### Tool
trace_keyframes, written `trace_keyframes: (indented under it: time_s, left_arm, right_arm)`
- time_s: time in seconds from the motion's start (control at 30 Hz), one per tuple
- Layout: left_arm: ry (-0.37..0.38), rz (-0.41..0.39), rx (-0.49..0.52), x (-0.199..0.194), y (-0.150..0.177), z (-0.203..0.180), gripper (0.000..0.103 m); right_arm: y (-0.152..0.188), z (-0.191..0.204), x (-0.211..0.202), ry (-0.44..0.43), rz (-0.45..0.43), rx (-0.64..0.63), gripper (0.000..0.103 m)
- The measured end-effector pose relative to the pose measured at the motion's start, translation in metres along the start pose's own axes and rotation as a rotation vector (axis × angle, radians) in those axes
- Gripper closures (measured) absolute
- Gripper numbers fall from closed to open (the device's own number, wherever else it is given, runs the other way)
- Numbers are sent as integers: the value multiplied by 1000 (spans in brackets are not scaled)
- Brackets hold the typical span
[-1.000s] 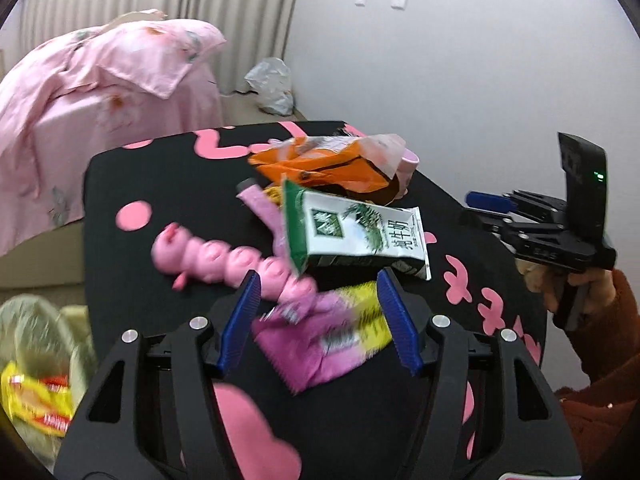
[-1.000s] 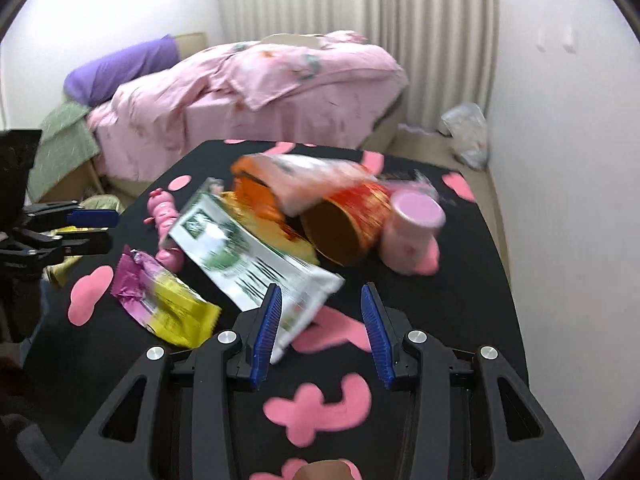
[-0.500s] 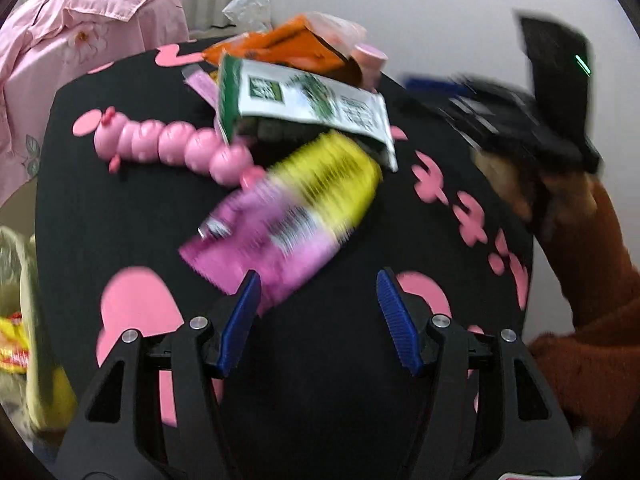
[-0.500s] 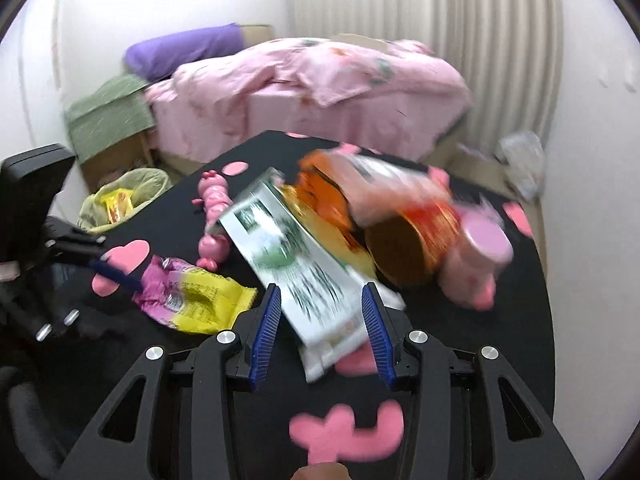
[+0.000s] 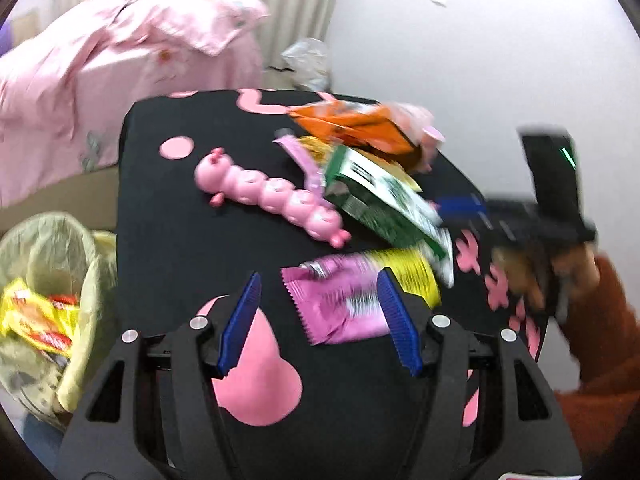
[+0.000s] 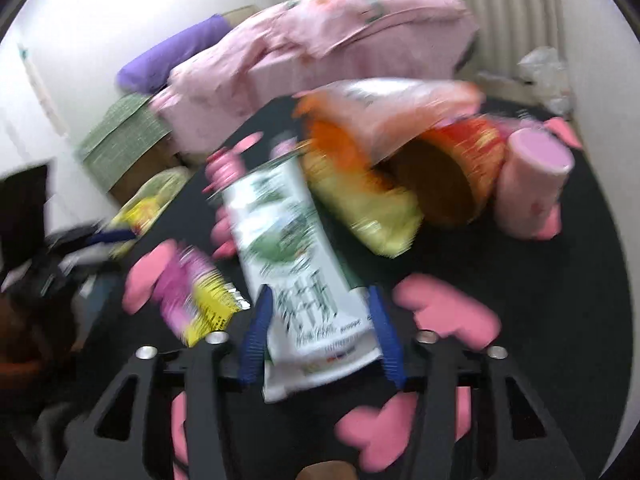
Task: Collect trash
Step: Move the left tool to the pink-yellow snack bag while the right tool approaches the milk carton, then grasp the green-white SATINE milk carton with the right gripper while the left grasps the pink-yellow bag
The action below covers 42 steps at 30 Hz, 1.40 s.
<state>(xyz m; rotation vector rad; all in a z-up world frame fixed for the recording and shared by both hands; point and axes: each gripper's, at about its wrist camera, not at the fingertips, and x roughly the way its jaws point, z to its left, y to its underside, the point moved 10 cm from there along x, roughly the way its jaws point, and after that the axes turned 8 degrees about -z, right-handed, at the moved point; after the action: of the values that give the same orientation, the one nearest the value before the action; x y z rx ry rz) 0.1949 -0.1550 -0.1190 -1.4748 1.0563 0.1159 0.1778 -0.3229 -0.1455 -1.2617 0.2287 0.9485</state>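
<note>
A pink and yellow wrapper [image 5: 348, 300] lies flat on the black table [image 5: 168, 248]. My left gripper [image 5: 318, 304] stands open around the wrapper's near end, which sits close to the right finger. The left gripper's pads do not press on it. A green and white packet [image 6: 296, 264] slopes down from the trash pile. Its near end is between the fingers of my right gripper [image 6: 318, 332], whose jaws are opening. In the left wrist view the same packet [image 5: 384, 200] reaches toward the right gripper [image 5: 460, 206], held by a hand in an orange sleeve.
A lined trash bin [image 5: 44, 288] with yellow wrappers stands left of the table. On the table lie a pink caterpillar toy [image 5: 272, 196], an orange bag [image 5: 356, 128], a tipped red cup [image 6: 452, 176] and a pink cup [image 6: 532, 184]. A pink bed [image 5: 120, 60] is behind.
The left gripper swung over the table, and the pink and yellow wrapper now sits between its fingers. The right gripper moved down onto the green and white packet and its jaws widened.
</note>
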Motion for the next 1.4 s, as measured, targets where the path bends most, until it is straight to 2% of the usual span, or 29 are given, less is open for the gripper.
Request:
trace_keyframes:
  time_s: [0.03,0.1,0.23,0.47,0.6,0.63,0.73,0.83,0.93,1.07,1.23,1.4]
  left_arm:
    - [-2,-3,-23,0,-1,4,46]
    - [-10,-12,-56,-1,-2,11,45]
    - [-4,-19,-46,-6,1,10,45]
    - [13,-20,4,-10,4,2,45]
    - [13,-11,8,-9,6,0,45]
    - [11,-7,5,-9,7,-1,45]
    - [-7,40,2,-8,17,-5,45]
    - [42,107,-23,-10,32,-17,45]
    - [118,178,-85,-6,46,-29,45]
    - [106,234,-164,18,51,-25,46]
    - [83,200,-234,48,27,-20,45]
    - [17,193,-200,77,8,-25,45]
  right_arm:
    - [2,8,-3,-11,2,-31,54]
    - [0,21,-9,24,-13,-107,54]
    - [-20,32,-2,61,-44,-171,49]
    - [-46,35,42,102,19,-234,49]
    - [-36,34,58,132,106,-293,52]
    - [-36,33,56,141,95,-295,56]
    - [-38,27,34,133,28,-219,56]
    - [-38,17,4,175,-41,-177,56]
    - [-31,6,-19,206,-68,-139,56]
    - [-19,-11,-42,288,-88,-105,56]
    - [3,-18,-49,308,-68,-66,56]
    - [25,-20,-41,327,-27,-89,56]
